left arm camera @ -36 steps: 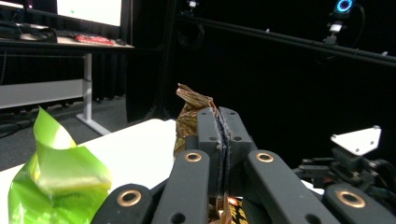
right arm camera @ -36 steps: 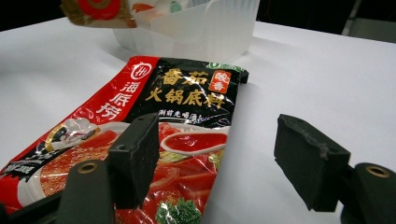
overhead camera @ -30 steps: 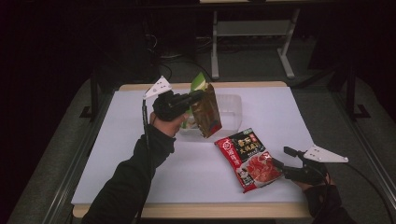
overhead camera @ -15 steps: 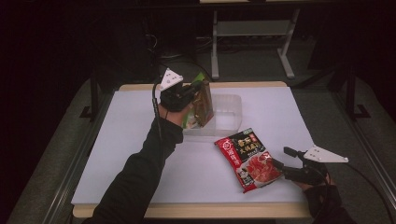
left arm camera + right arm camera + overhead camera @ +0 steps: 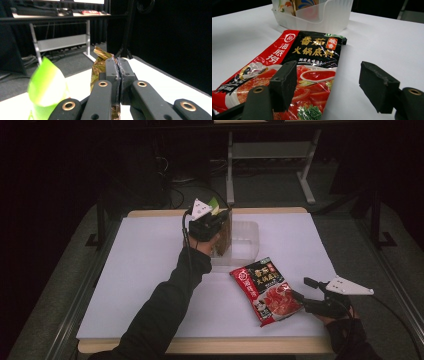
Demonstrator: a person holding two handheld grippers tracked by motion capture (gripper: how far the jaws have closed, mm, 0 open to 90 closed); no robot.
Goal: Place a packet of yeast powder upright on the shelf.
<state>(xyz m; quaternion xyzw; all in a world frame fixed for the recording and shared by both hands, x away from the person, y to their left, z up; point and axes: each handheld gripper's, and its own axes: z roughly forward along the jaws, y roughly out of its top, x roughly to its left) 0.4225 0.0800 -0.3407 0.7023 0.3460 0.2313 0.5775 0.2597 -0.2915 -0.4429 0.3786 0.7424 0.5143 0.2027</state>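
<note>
White tabletop [image 5: 145, 270] below: my left tongs [image 5: 117, 75] pinch the light, crinkly brown packet [image 5: 98, 66] by its top seam; right tongs [image 5: 327, 82] gape wide.

We wear black sleeves [image 5: 165, 305]. Our grippers [image 5: 118, 72] have matte black jaws with brass-ringed pivots and grey pads; each carries a grey triangular plate [image 5: 201, 208] and a black cable [image 5: 186, 237].

The left gripper [image 5: 216, 224], its jaws clamped on the top edge of a tall brown-and-gold foil snack bag [image 5: 225, 237], has carried it away from the person and down into the clear plastic bin [image 5: 247, 240].
</note>
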